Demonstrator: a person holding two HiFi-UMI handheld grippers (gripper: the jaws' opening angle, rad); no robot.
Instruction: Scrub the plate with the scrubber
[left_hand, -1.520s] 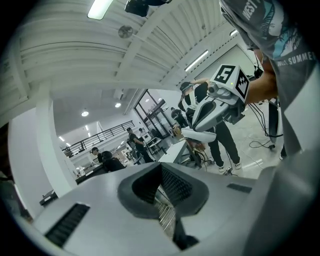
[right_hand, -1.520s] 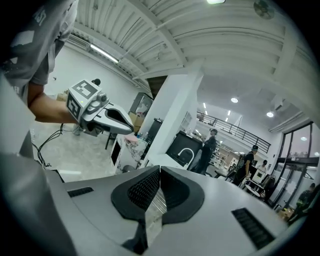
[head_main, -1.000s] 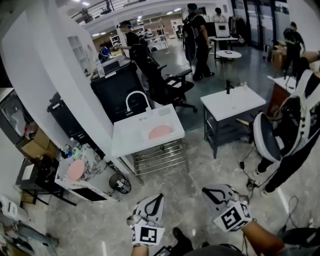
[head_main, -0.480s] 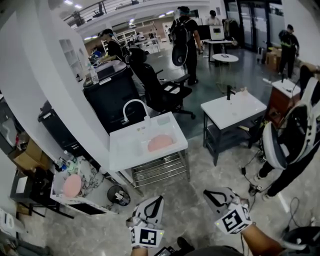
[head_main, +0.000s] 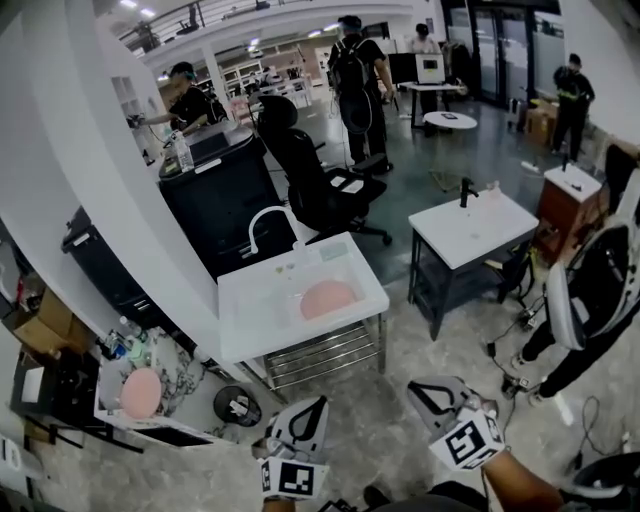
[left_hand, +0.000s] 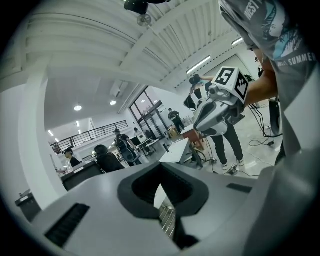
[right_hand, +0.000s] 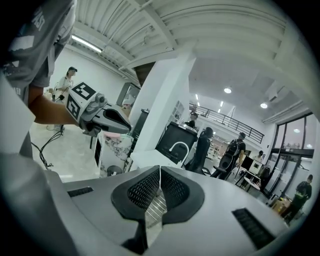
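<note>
Fingers of the left gripper (head_main: 318, 400) and right gripper (head_main: 415, 388) are staying together, empty, while the pink plate (head_main: 328, 298) in the sink (head_main: 245, 322) is drawing nearer; scrubbing is not starting yet.

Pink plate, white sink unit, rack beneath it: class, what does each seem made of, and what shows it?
Pink plate: probably plastic; flat, even colour without glare. White sink unit: smooth, pale, perhaps ceramic or resin. Rack: metal, thin shiny bars.
</note>
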